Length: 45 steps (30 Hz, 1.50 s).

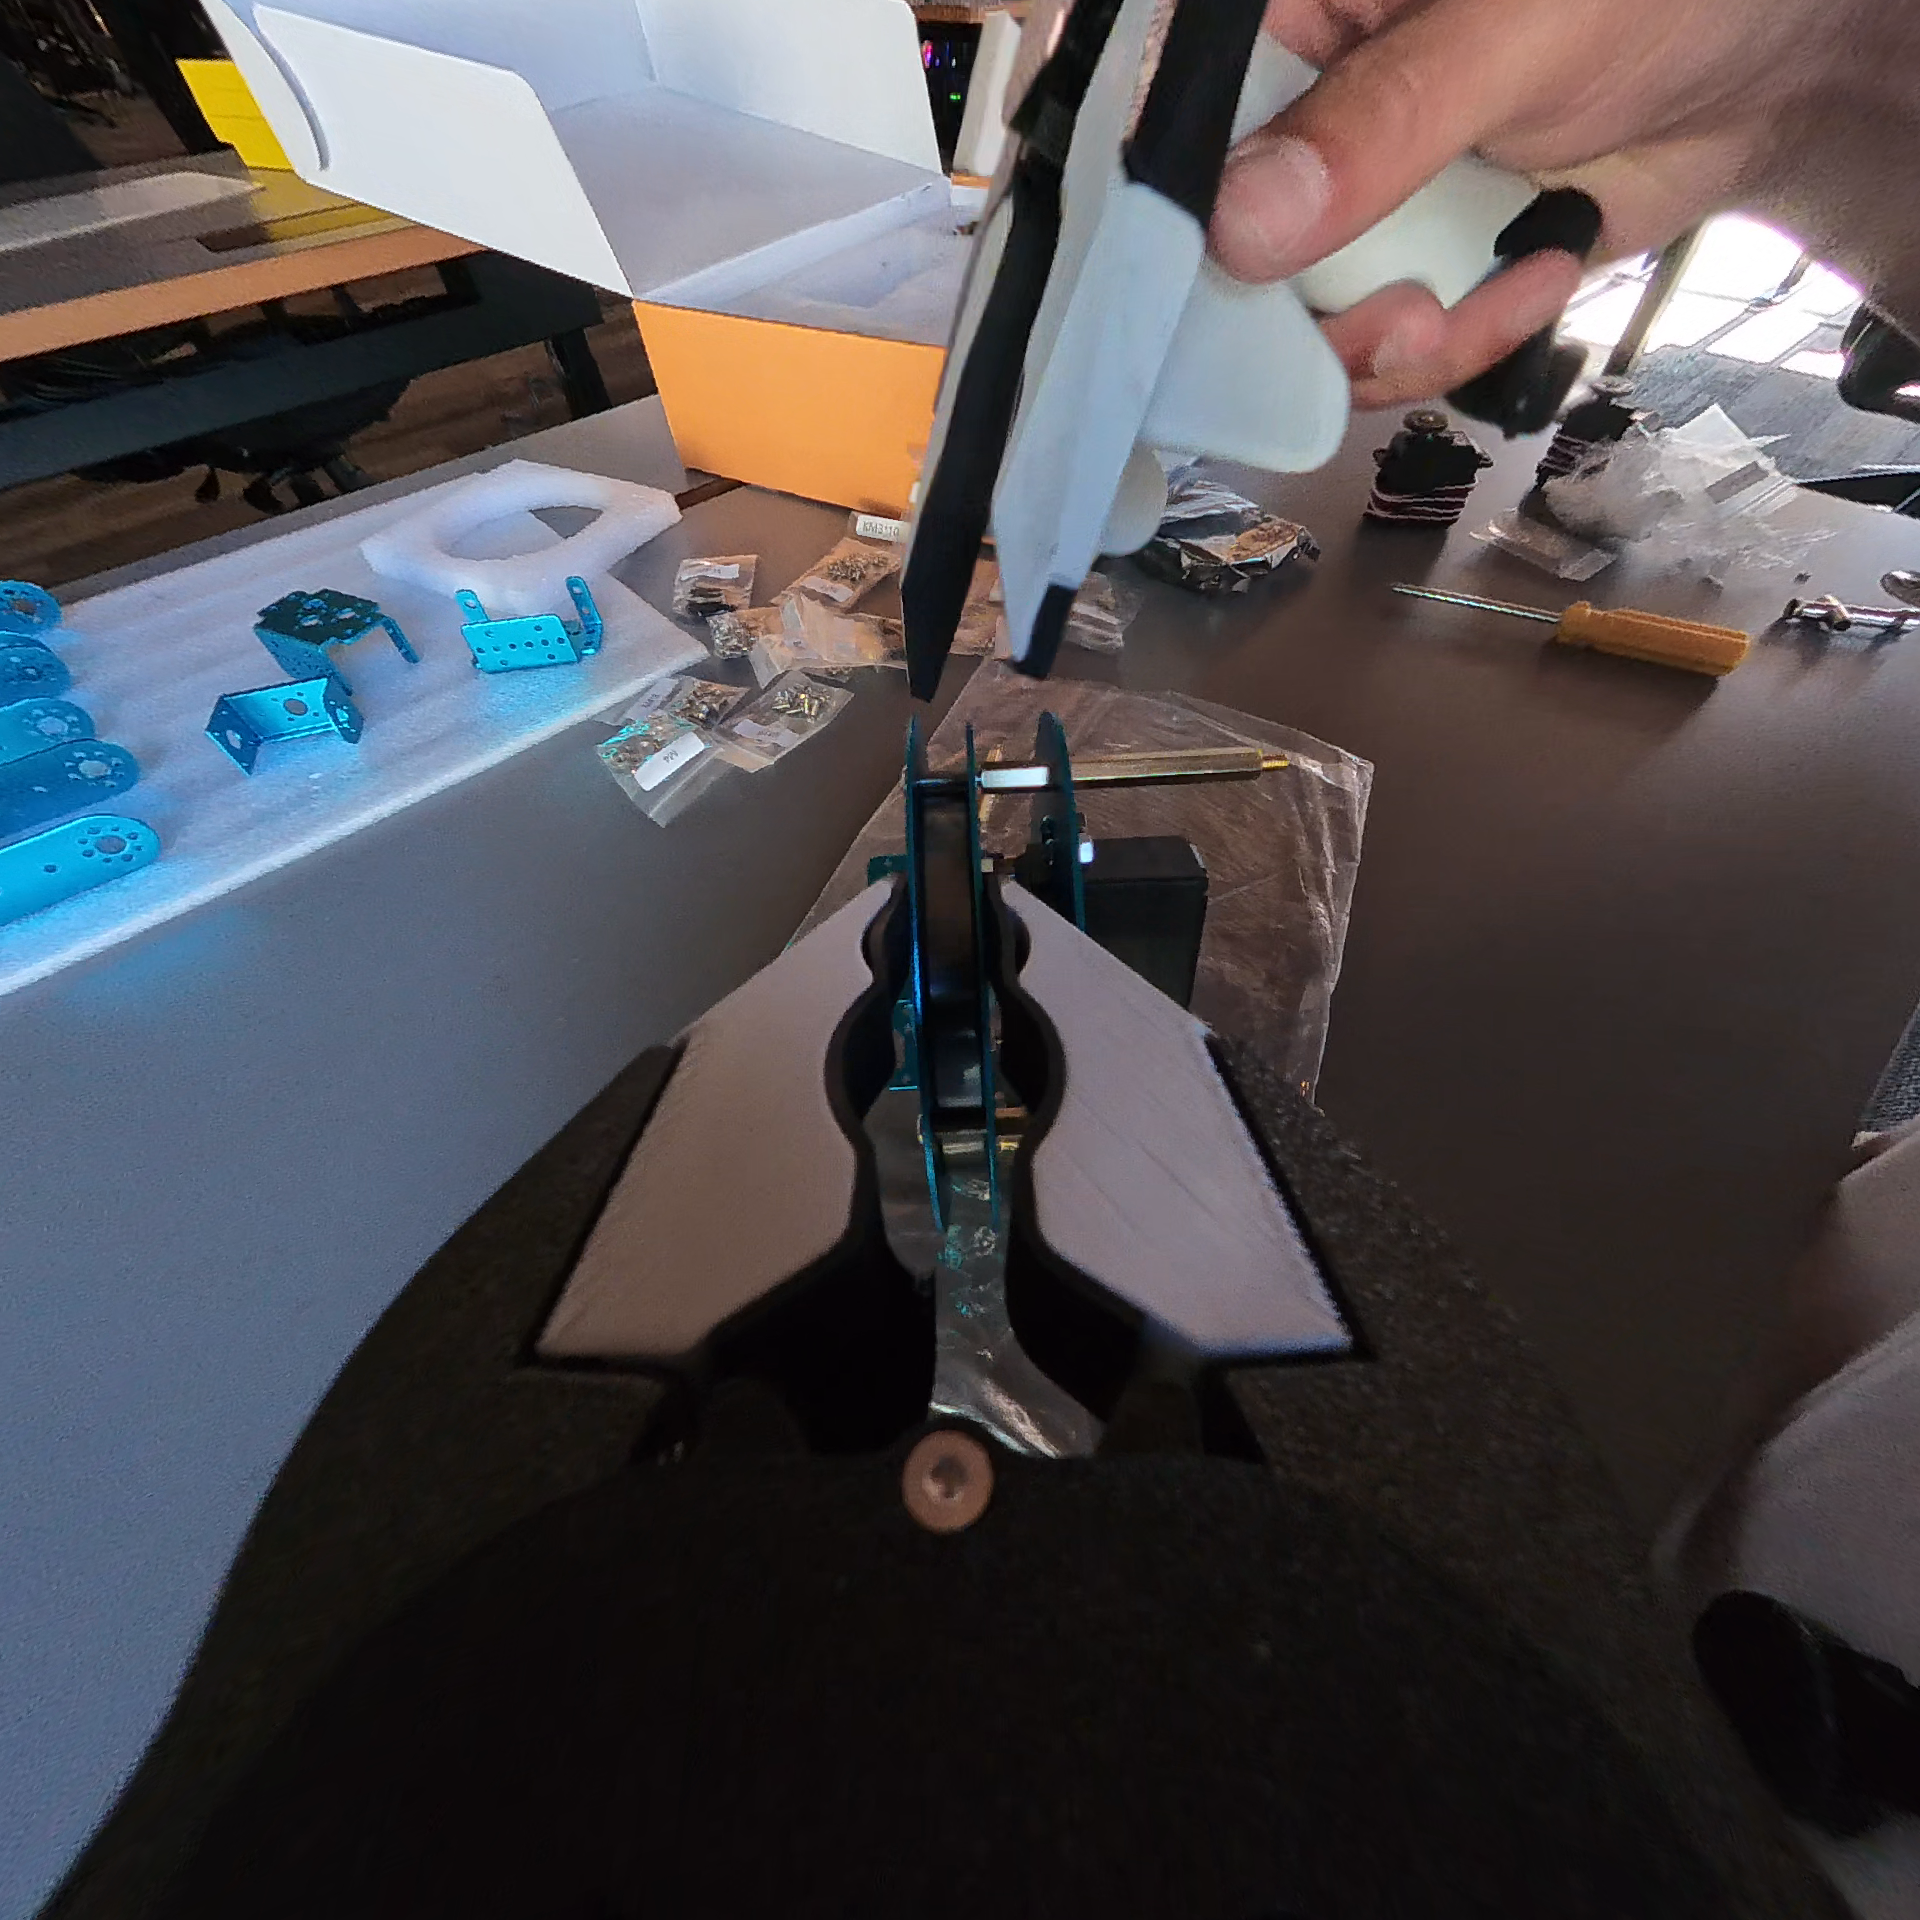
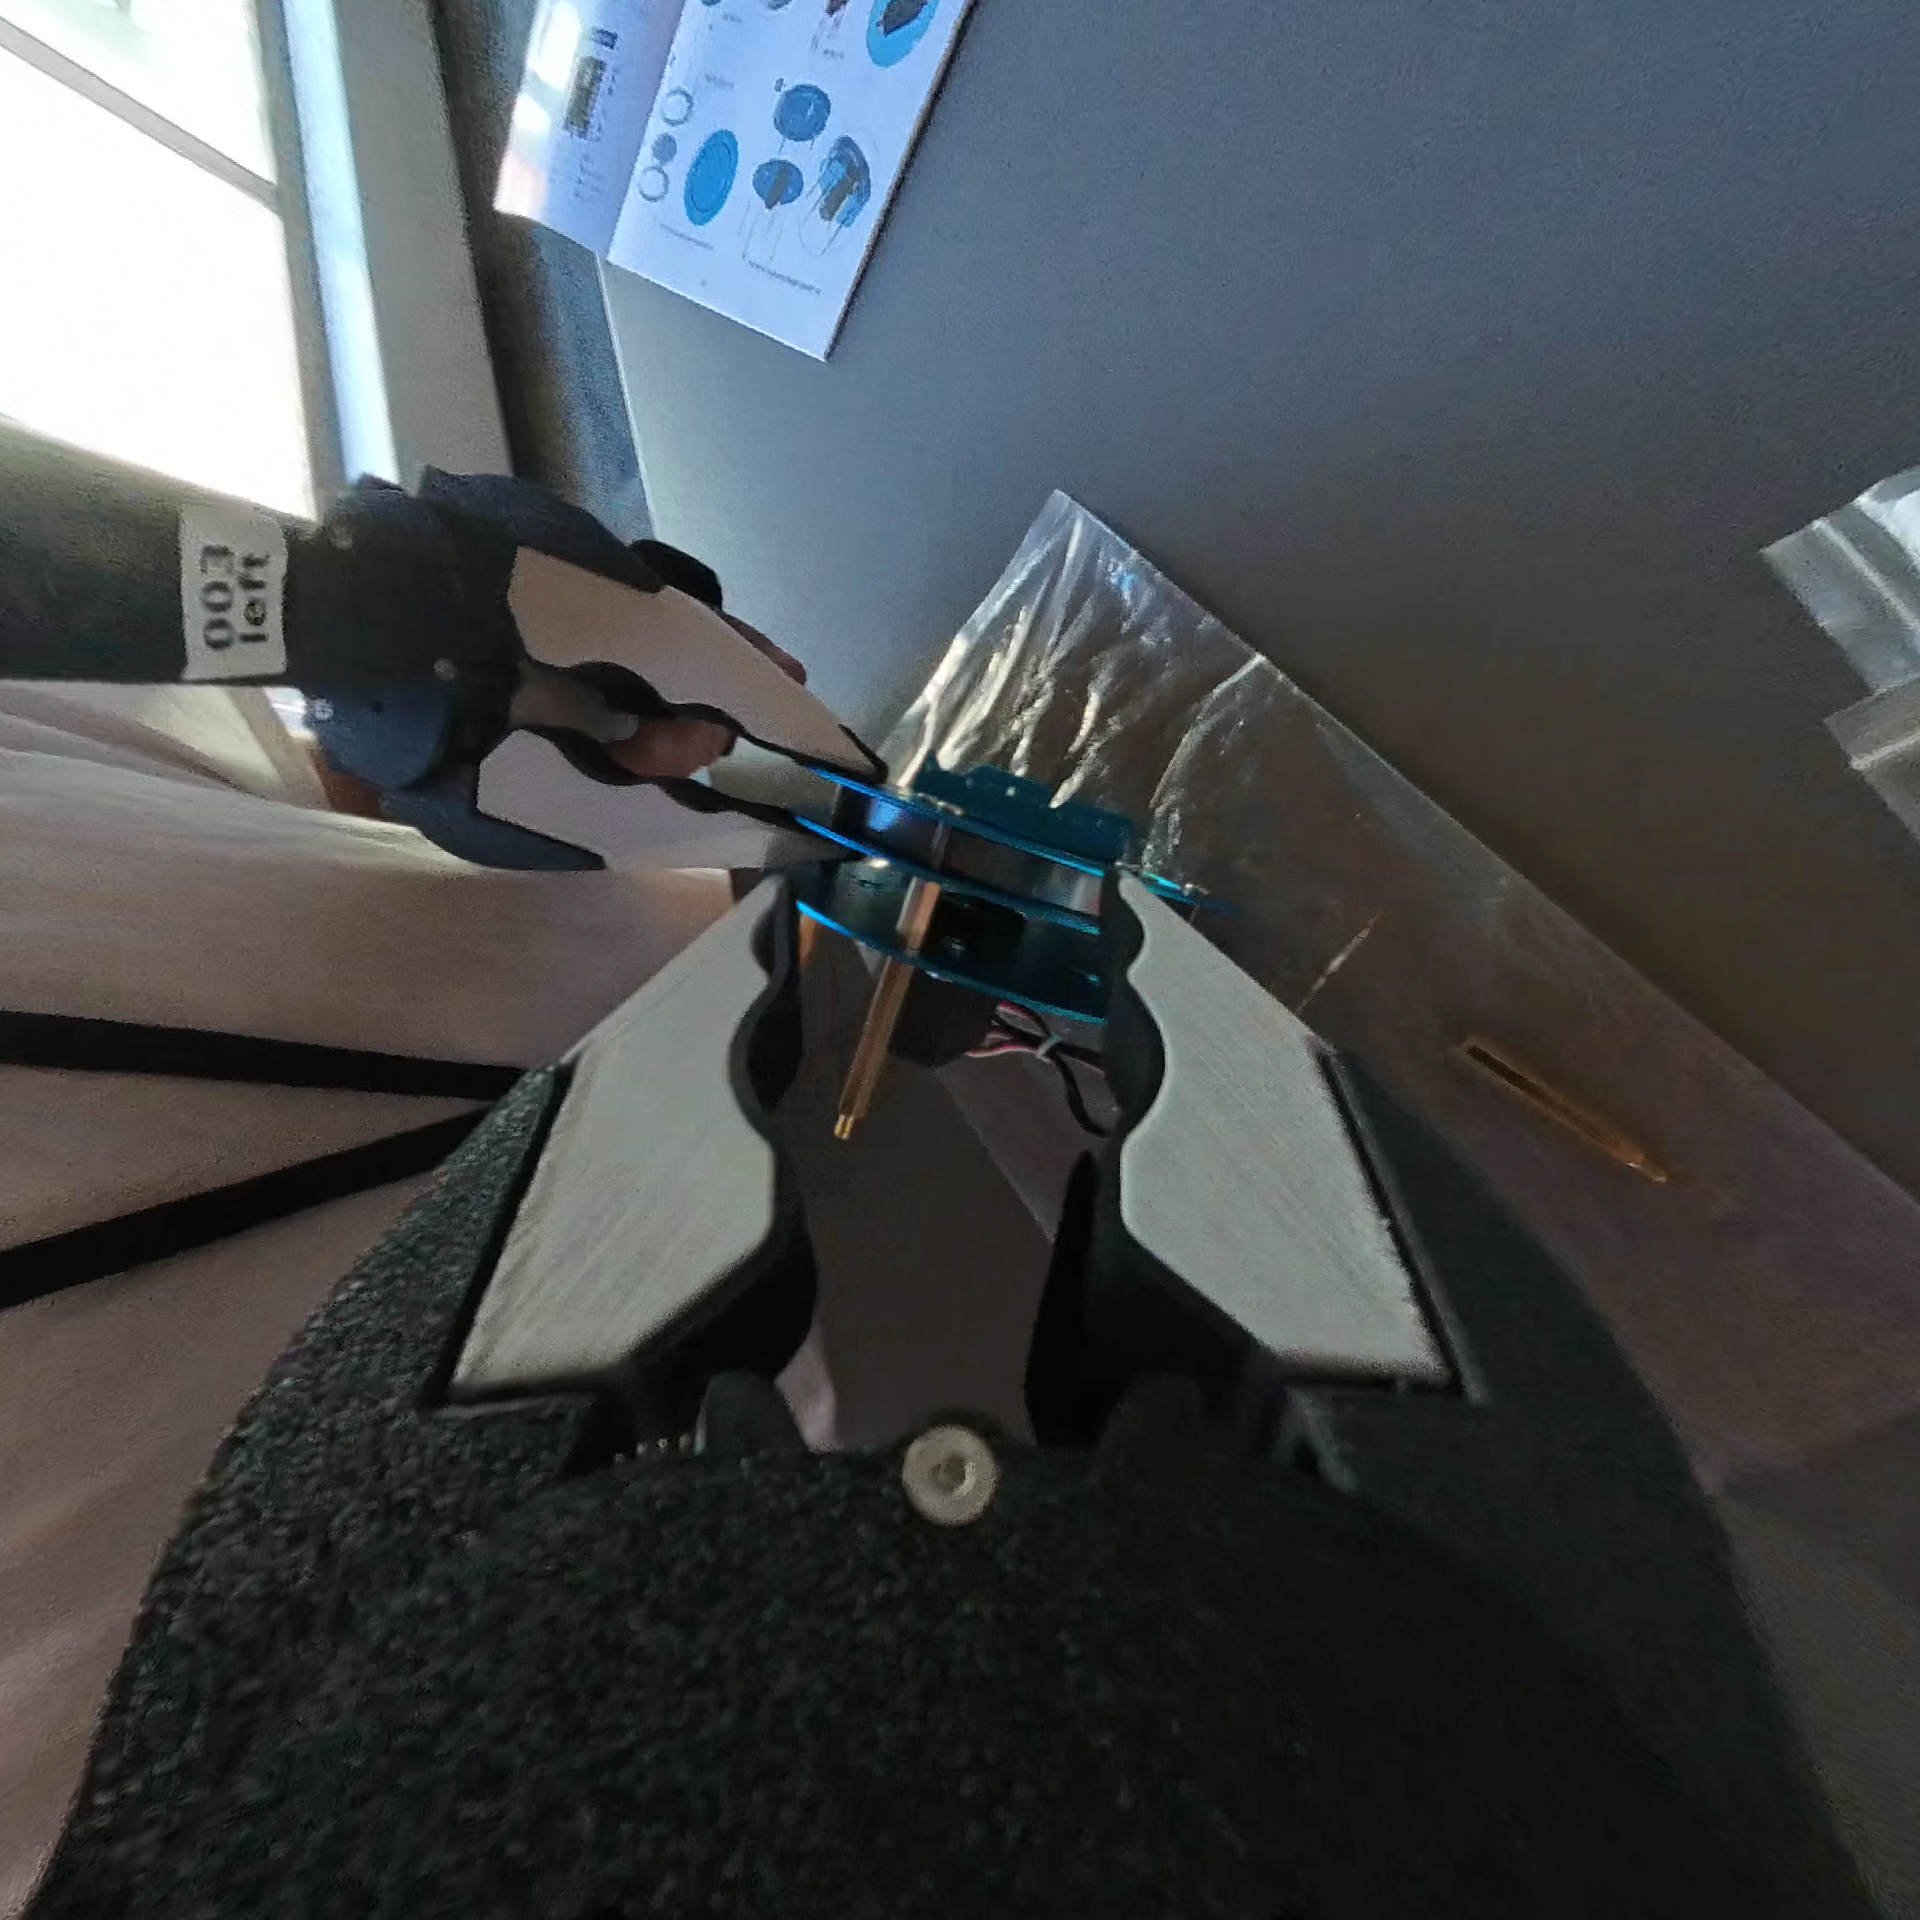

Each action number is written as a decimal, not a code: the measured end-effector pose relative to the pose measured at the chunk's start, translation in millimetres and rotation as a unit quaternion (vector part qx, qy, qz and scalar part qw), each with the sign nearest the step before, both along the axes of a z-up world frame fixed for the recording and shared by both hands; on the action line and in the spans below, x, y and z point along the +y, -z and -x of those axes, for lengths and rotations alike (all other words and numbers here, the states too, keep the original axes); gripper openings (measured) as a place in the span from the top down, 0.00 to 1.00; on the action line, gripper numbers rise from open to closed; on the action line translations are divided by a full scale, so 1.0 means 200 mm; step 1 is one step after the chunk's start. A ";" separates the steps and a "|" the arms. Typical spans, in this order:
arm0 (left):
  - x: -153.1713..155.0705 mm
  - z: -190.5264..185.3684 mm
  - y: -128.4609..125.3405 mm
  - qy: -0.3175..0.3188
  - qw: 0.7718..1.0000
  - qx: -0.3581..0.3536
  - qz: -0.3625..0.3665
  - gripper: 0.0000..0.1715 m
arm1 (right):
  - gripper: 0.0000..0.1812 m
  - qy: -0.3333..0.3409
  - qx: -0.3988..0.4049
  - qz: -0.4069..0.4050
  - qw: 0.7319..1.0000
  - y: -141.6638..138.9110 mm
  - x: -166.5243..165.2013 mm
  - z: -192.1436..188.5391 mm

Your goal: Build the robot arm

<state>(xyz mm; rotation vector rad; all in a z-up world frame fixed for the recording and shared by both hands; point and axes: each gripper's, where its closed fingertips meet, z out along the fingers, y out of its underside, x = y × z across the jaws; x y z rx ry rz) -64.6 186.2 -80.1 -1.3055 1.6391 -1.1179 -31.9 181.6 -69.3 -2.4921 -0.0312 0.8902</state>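
Observation:
My left gripper is shut on a blue metal disc assembly, several thin round plates stacked around a black servo, held edge-on above the table. A brass standoff sticks out of it to the right. My right gripper is open; its fingertips flank the assembly without clamping it. In the left wrist view the right gripper, held by a hand, hangs just above the plates' top edge. The left gripper shows in the right wrist view pinching the plates from the left. The brass standoff points toward the camera.
A clear plastic bag lies under the assembly. Blue brackets sit on white foam at left, small screw bags in the middle, an orange-and-white box behind, an orange screwdriver and servos at right. A loose standoff and a sheet with diagrams lie on the table. From either gripper's tips it is about 35 centimetres to the orange screwdriver.

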 end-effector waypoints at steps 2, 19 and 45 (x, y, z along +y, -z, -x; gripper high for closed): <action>0.00 0.00 0.01 0.003 1.000 0.002 0.004 0.93 | 0.65 0.000 0.018 0.003 1.000 0.02 -0.01 0.03; 0.01 0.01 0.02 0.008 1.000 0.003 -0.005 0.93 | 0.68 0.027 -0.043 0.036 0.998 0.12 0.00 -0.12; -0.06 -0.03 0.00 -0.030 0.999 0.000 -0.012 0.93 | 0.91 -0.014 -0.141 0.114 0.983 0.04 -0.11 0.05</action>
